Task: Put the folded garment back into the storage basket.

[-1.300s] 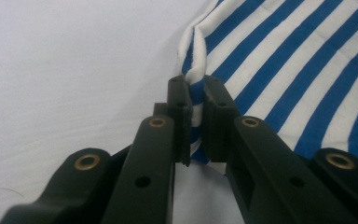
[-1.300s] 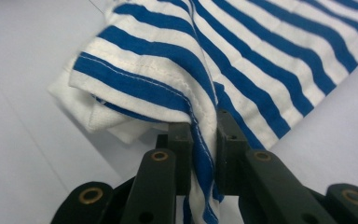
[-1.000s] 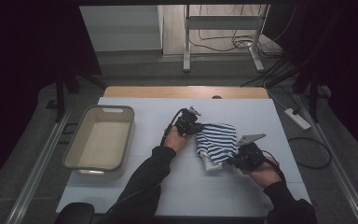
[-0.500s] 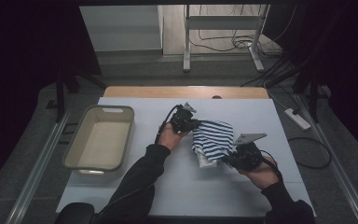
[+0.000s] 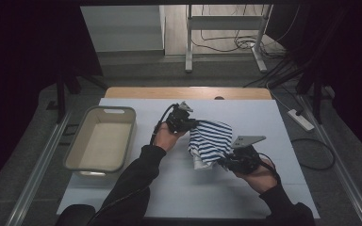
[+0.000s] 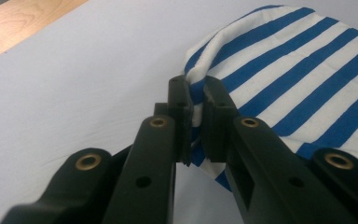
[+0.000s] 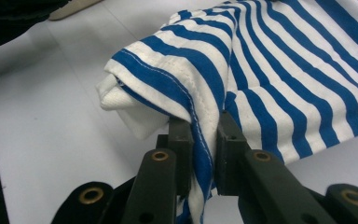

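Both clamped: left gripper (image 6: 195, 100) and right gripper (image 7: 201, 140) each pinch a hem of the blue-and-white striped cloth (image 5: 210, 142), lifted off the white-covered table (image 5: 264, 122); beige plastic bin (image 5: 75, 149) well apart.

We see a blue-and-white striped cloth (image 5: 210, 146), bunched and folded over a white inner layer, lifted above the desk (image 5: 179, 188), one edge pinched at each side, hanging slack between

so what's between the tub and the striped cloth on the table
In the high view, the left hand and its gripper sit between the tub and the striped cloth, over bare table cover.
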Demonstrator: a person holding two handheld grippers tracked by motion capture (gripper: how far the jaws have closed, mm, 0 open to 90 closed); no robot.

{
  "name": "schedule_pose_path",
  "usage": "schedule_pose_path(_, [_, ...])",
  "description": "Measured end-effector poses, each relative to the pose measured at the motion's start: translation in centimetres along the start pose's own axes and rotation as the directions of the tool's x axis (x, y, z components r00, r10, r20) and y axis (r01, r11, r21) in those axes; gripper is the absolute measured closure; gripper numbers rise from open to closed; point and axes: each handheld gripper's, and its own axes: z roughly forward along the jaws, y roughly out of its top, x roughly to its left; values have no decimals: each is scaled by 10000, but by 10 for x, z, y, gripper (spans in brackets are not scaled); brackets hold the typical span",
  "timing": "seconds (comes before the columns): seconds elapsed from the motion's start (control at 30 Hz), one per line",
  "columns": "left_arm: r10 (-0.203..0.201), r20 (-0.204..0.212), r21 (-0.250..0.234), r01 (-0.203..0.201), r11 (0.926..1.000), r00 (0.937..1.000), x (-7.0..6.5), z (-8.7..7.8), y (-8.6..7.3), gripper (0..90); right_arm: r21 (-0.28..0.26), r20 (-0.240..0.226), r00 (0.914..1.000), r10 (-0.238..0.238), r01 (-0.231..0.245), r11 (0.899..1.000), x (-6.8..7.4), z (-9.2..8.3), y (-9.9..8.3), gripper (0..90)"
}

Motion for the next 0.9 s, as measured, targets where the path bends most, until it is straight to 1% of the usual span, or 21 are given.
schedule_pose_path(0.07, [81, -17, 30, -81, 10000, 10000, 1, -4, 0, 834, -25, -10, 9999, -106, 106, 9999, 3, 0, 2, 800])
schedule_pose_path(0.23, [91, -120, -55, -91, 9999, 9999, 2, -14, 0, 834, -155, -99, 9997, -232, 230, 9996, 8, 1, 7, 799])
schedule_pose_path(0.3, [203, -197, -3, -203, 9998, 9996, 2, -18, 1, 834, -196, -146, 9995, -293, 290, 9994, 10, 1, 8, 800])
schedule_pose_path(0.4, [241, -254, 6, -241, 9997, 9994, 3, -24, 0, 834, -229, -197, 9991, -383, 379, 9990, 14, 2, 11, 800])
schedule_pose_path(0.73, [240, -322, 193, -234, 9995, 9992, 6, -39, -3, 834, -349, -510, 9966, -645, 628, 9974, 27, 8, 22, 800])
schedule_pose_path(0.83, [243, -346, 228, -235, 9995, 9991, 7, -42, -3, 834, -408, -572, 9963, -647, 625, 9972, 29, 9, 24, 800])
schedule_pose_path(0.9, [268, -431, 284, -256, 9993, 9987, 9, -47, -4, 834, -481, -677, 9955, -662, 631, 9968, 32, 10, 29, 800])
